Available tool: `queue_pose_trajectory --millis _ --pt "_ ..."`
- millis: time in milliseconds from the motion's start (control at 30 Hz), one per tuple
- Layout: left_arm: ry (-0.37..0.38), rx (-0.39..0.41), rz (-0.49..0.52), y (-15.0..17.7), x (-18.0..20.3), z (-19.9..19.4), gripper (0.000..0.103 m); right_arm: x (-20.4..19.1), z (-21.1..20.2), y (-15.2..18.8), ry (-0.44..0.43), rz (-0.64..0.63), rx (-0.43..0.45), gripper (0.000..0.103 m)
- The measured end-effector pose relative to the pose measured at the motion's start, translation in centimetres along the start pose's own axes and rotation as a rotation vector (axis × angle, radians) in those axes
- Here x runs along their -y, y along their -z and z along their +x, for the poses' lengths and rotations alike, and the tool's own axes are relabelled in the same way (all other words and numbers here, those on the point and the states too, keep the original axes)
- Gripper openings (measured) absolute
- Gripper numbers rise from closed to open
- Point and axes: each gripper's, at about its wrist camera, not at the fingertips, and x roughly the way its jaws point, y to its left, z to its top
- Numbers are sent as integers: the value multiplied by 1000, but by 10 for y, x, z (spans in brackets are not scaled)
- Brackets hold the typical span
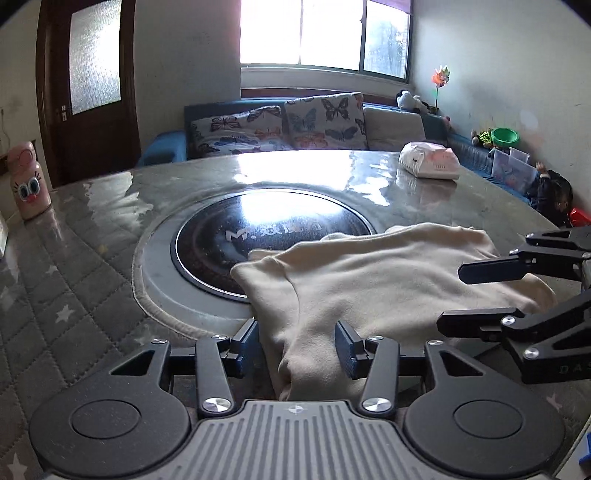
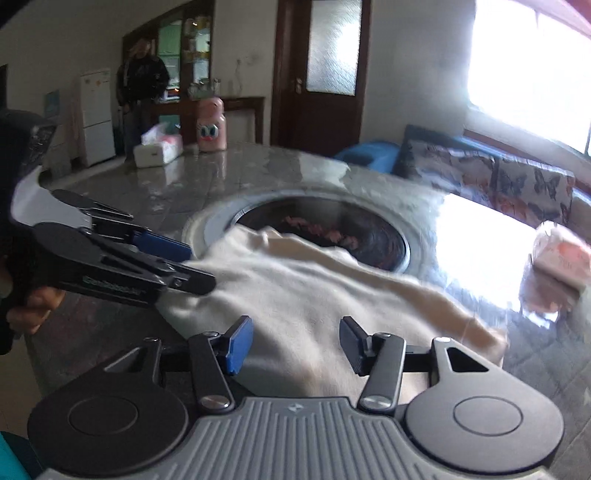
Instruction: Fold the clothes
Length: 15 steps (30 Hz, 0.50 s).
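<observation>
Nearest my left lens, the left gripper (image 1: 299, 345) has its blue-padded jaws apart, a bunched ridge of the cream knit garment (image 1: 373, 277) lying between them; the pads do not press it. I read the right gripper (image 2: 295, 345) the same way: jaws apart over flat cream cloth, nothing pinched.

Garment lies spread on the round grey quilted table under a glossy clear cover (image 1: 81, 258), near my edge, its far hem draped over the rim of the round black glass hob set in a grey ring (image 1: 266, 229) at the table's centre. That sunken hob sits directly beyond the cloth.

Around it:
- pink cartoon-faced flask (image 1: 27, 181) at the table's far left edge
- white and pink tissue pack (image 1: 430, 160) on the far right side, well apart from the garment
- blue sofa with butterfly-print cushions (image 1: 280, 125) behind the table, under a bright window (image 1: 321, 33)

Left view only: right gripper entering from the right, hovering over the garment's right end; toys and a green bowl (image 1: 506, 136) along the wall.

Right view only (blurred): left gripper at left with a hand (image 2: 31, 306) on its grip; a second tissue box (image 2: 159, 147) beside the flask; a white fridge (image 2: 96, 114); a person in dark clothes (image 2: 142, 85) standing in the background.
</observation>
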Motion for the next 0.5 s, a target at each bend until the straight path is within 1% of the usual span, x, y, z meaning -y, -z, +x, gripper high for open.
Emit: queue_pose_trajectory --millis 67,100,133,167,233,333,400,500 --pt "1 -11 -21 0 -3 0 50 2 6 7 -1 15 -28 53" --pt "1 -15 -32 0 -4 -1 53 1 5 8 1 8 -25 55" --pt "2 -20 -43 1 -5 -1 57 0 3 8 2 2 -22 59" --pt "4 -24 -59 0 -7 -2 58 -1 0 6 -1 1 -13 61" --pt "10 -32 -91 -2 -12 -3 60 -2 -6 2 -7 -2 5 72" --pt "9 -48 -111 0 -14 -2 64 -4 -2 3 -10 -1 -1 75" --pt "3 -55 -119 1 -14 -3 67 -5 2 4 -11 3 -11 80" --pt "-5 -57 -113 1 -12 -6 71 -7 -2 5 -9 11 3 83"
